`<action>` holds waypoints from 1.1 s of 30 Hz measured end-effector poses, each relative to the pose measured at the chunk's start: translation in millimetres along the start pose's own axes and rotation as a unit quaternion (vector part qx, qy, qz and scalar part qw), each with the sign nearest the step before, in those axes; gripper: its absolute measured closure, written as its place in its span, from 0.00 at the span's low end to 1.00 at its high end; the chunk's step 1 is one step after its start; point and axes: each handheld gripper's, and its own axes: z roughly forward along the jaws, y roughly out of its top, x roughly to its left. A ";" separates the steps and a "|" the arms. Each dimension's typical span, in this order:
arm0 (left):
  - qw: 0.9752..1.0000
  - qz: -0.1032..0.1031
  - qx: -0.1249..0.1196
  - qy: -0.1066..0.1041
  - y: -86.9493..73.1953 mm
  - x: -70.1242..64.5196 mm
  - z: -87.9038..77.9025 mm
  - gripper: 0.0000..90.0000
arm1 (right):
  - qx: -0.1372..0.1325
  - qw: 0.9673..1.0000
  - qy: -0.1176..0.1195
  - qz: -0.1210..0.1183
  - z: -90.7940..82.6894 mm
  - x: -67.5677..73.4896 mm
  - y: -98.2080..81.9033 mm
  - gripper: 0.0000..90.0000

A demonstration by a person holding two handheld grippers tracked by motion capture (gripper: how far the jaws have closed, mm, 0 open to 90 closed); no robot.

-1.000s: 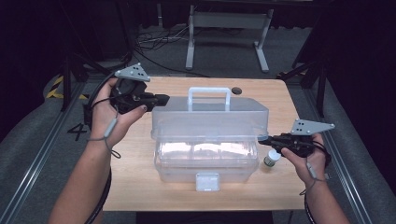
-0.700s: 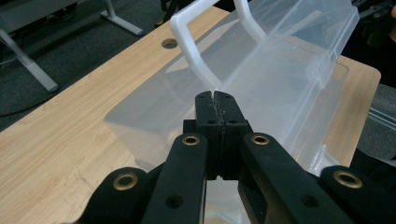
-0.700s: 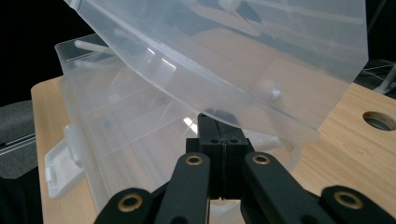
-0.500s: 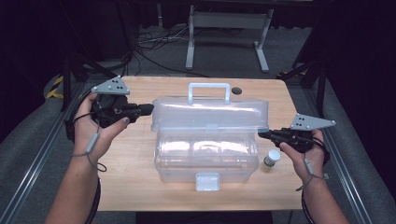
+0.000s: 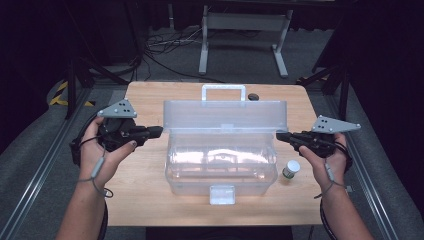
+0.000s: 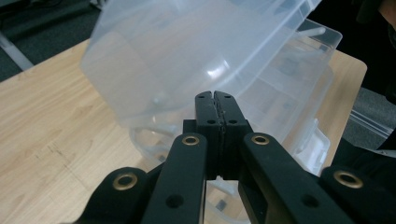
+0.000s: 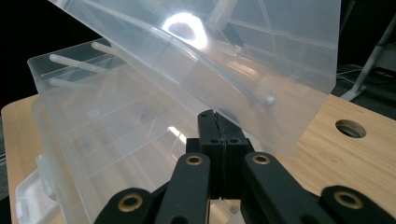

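Clear plastic box [image 5: 221, 160] mid-table; small jar [image 5: 290, 169] beside right gripper [image 5: 280, 136].

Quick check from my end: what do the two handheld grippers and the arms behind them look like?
Both the left gripper and the right gripper are black, with two flat jaws on linkage arms with brass-ringed pivots. Each carries a grey three-cornered plate with small holes on top. A grey cord loops from each down the wrist. The forearms are bare, no sleeves.
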 end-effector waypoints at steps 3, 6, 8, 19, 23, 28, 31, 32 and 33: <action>1.000 -0.010 -0.014 -0.010 -4.8 0.8 3.0 1.00 | -0.001 1.000 -0.008 -0.001 0.2 -0.9 1.3 1.00; 0.999 -0.013 -0.022 -0.020 -9.5 0.6 3.3 1.00 | -0.005 1.000 -0.004 0.004 1.2 -1.3 1.7 1.00; 1.000 -0.011 -0.020 -0.021 -13.2 -1.2 5.5 1.00 | -0.005 1.000 -0.009 0.006 1.4 -0.9 3.0 1.00; 1.000 -0.012 -0.024 0.003 -11.5 -0.1 28.0 0.93 | -0.016 1.000 -0.009 0.014 3.6 -3.0 4.5 1.00; 0.999 -0.019 -0.034 0.007 -10.9 3.7 34.5 0.97 | -0.016 1.000 -0.008 0.014 3.2 -2.5 3.5 1.00; 0.999 -0.024 -0.040 0.010 -10.4 6.5 36.9 1.00 | -0.017 1.000 -0.009 0.013 1.7 -1.4 3.0 1.00; 0.999 -0.025 -0.041 0.010 -9.4 7.4 37.5 1.00 | -0.019 1.000 -0.009 0.013 0.8 -1.2 3.0 1.00; 0.999 -0.023 -0.040 0.011 -8.8 7.9 38.1 1.00 | -0.019 1.000 -0.010 0.013 0.3 -1.2 3.2 1.00; 0.999 -0.022 -0.041 0.012 -8.3 8.4 38.5 1.00 | -0.019 1.000 -0.011 0.012 0.0 -1.4 3.4 1.00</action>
